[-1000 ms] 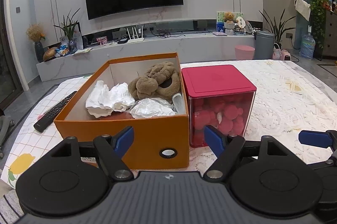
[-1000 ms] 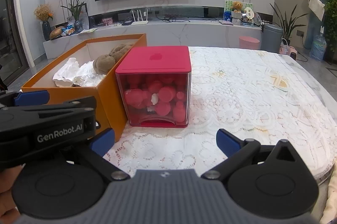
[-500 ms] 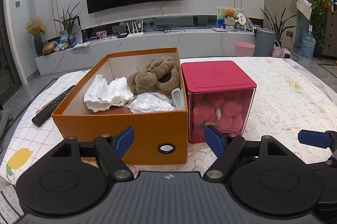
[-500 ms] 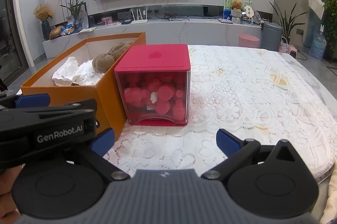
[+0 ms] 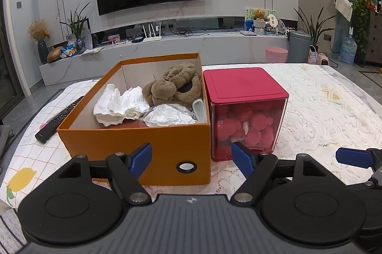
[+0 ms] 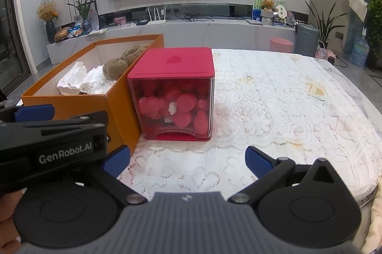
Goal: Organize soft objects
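A brown plush toy (image 5: 175,88) lies at the back of my open orange cardboard box (image 5: 133,146), beside crumpled white paper (image 5: 119,105). Touching the box's right side stands a clear cube container with a red lid (image 5: 246,110), full of red soft balls. My left gripper (image 5: 191,159) and right gripper (image 6: 187,158) both hover spread apart, holding nothing, above the lace tablecloth (image 6: 274,110).
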